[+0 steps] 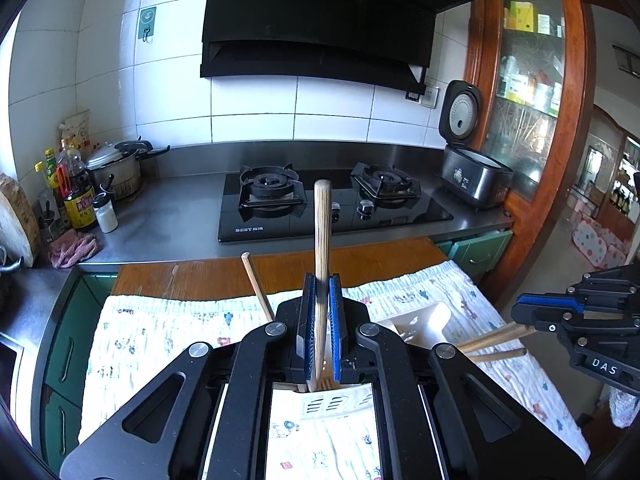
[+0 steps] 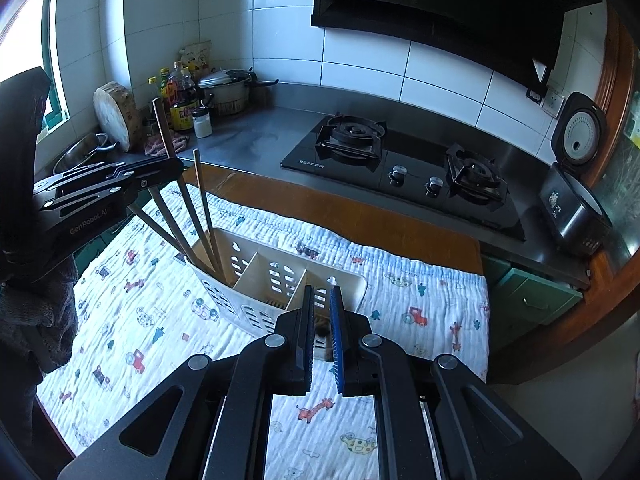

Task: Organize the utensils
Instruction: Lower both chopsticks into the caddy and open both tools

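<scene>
Your left tool (image 1: 322, 328) is squeezed shut on one wooden chopstick (image 1: 321, 240), which stands almost straight up between the blue pads (image 1: 310, 320), its top end high over the stove (image 1: 332, 204). The bottom end of the stick goes down into the white utensil holder (image 2: 256, 276), which sits on the printed cloth (image 2: 400, 292) that covers the counter (image 2: 360, 212). In the right wrist view you can see that it is going into the end compartment on the left of the picture, next to the other chopsticks (image 2: 202, 200) leaning there. Your right tool (image 2: 322, 340) is closed too, and nothing shows between its pads; it hangs just over the holder's near end. It looks like you are putting chopsticks away in the holder. Next you would need to lower the stick until it rests inside, then open the tool gently so the stick does not tip out. The bottom of the held stick is hidden behind the tool. The holder's near end is partly hidden by your right tool, so what is in there is hard to make out.
</scene>
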Available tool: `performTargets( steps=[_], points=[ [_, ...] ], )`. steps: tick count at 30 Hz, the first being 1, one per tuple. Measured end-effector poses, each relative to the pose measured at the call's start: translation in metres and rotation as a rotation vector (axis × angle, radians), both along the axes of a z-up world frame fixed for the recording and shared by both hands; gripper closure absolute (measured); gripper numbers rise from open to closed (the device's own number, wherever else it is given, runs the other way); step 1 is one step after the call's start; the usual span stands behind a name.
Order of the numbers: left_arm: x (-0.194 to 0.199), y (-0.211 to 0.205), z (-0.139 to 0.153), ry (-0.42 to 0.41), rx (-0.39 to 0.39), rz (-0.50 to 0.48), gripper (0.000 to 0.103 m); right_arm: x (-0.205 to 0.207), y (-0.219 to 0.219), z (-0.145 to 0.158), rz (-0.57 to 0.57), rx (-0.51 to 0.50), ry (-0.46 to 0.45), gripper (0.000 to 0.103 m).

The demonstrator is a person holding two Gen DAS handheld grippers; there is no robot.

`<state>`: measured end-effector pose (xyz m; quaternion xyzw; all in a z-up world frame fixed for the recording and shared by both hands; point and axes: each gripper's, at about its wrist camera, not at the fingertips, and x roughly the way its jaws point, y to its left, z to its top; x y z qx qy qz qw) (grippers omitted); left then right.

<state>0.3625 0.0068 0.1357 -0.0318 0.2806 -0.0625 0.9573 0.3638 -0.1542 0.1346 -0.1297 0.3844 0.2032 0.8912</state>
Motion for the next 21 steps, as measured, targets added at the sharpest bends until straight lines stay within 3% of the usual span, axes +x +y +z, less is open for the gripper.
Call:
performTargets(
  steps=[7, 11, 18, 20, 21],
  points=[
    [-0.001, -0.002, 0.001, 0.001, 0.004, 0.0, 0.097, -0.001, -0.001, -0.001, -0.003, 0.008, 0.002, 0.093],
    [-0.003, -0.002, 0.003, -0.009, 0.004, -0.008, 0.096, -0.003, -0.002, 0.001, -0.008, 0.015, -0.007, 0.079],
    [-0.014, -0.004, 0.009, -0.025, 0.005, -0.007, 0.095, -0.012, -0.006, 0.008, -0.013, 0.029, -0.03, 0.066],
    [-0.02, -0.004, 0.011, -0.032, 0.002, -0.008, 0.092, -0.015, -0.007, 0.01, -0.016, 0.03, -0.037, 0.058],
    [-0.024, -0.004, 0.012, -0.038, 0.002, -0.006, 0.085, -0.017, -0.008, 0.012, -0.017, 0.029, -0.042, 0.056]
  ],
)
